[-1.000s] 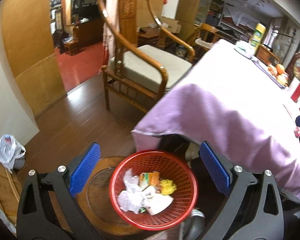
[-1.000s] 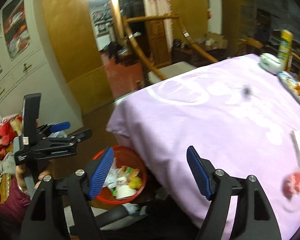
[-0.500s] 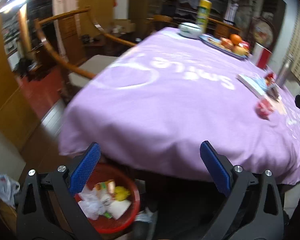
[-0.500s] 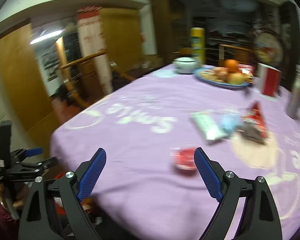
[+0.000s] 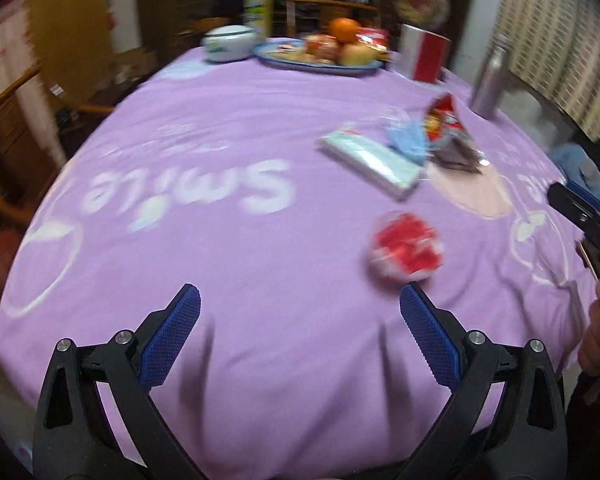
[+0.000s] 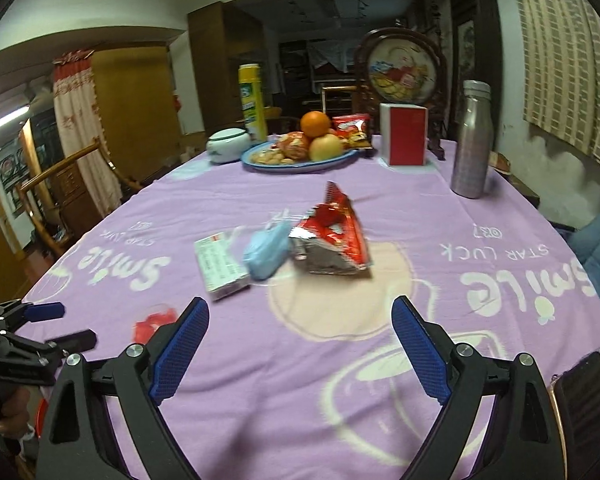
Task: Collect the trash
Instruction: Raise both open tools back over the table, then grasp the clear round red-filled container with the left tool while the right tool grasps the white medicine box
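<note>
Still four bits left on tablecloth (image 6: pixel 340 360): red wrapper (image 5: pixel 406 246), white packet (image 6: pixel 220 266), blue wad (image 6: pixel 266 254), chip bag (image 6: pixel 332 242). Left gripper (image 5: pixel 300 326) spread, empty; right gripper (image 6: pixel 300 336) opening, empty.

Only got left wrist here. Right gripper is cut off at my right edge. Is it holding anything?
Observer: No. The right gripper is empty, its jaws opening above bare purple cloth.
Operator: What's straight ahead of it?
Observer: The red snack bag, its torn end showing silver lining toward the gripper.
Operator: Anything close on its right side?
Observer: A dark phone-like slab lies on the cloth in the lower right corner of the right wrist view.
</note>
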Available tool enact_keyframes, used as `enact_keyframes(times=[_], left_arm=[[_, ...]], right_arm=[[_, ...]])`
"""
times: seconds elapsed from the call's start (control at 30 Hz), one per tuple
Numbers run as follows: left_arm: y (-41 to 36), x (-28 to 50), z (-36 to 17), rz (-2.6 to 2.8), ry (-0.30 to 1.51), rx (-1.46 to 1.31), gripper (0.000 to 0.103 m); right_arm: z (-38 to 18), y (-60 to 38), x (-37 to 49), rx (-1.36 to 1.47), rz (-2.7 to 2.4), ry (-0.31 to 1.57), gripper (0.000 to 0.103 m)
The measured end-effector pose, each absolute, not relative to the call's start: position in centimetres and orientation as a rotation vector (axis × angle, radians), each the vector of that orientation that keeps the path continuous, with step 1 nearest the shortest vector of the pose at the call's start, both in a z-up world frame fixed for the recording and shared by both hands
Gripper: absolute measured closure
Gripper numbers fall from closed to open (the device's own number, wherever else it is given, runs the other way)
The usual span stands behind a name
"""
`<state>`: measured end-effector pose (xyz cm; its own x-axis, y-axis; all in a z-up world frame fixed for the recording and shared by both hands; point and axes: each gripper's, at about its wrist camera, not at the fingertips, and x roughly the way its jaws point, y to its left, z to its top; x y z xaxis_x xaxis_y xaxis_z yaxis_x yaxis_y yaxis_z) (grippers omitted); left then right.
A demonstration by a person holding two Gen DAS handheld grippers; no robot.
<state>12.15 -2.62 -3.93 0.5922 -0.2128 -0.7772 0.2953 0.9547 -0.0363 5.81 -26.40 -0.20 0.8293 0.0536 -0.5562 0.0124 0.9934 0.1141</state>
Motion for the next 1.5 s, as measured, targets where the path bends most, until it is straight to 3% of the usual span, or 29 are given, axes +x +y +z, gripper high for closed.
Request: enact_keyframes(times=[0.47, 0.57, 0.63, 0.67, 1.03, 1.5], left_arm=[[-9.6, 17.1, -7.5, -0.365, 1.013, 0.167, 0.007], [-9.1, 17.1, -7.5, -0.358, 1.000, 0.159, 0.021], [-8.9, 17.0, -7.3, -0.386, 0.983, 0.147, 0.038], [-8.7, 16.8, -7.2, -0.384, 0.971, 0.143, 0.040], [-1.8, 15.0, -4.6, -0.259, 0.860, 0.086, 0.040], [5.0, 16.5, -6.0, -0.138, 0.873, -0.020, 0.040]], right_arm=[[-2.0, -29.6, 7.4, 0.223, -0.001, 0.629, 0.011], [-2.3, -29.7, 7.7, 0.241, 0.008, 0.646, 0.011], [-2.4, -29.7, 7.9, 0.245, 0.009, 0.655, 0.011], [-2.5, -29.7, 8.0, 0.246, 0.008, 0.659, 0.011], [-2.2, -26.6, 8.4, 0.142, 0.035, 0.679, 0.011], [-3.0, -17.8, 16.3, 0.009, 0.266, 0.886, 0.011]])
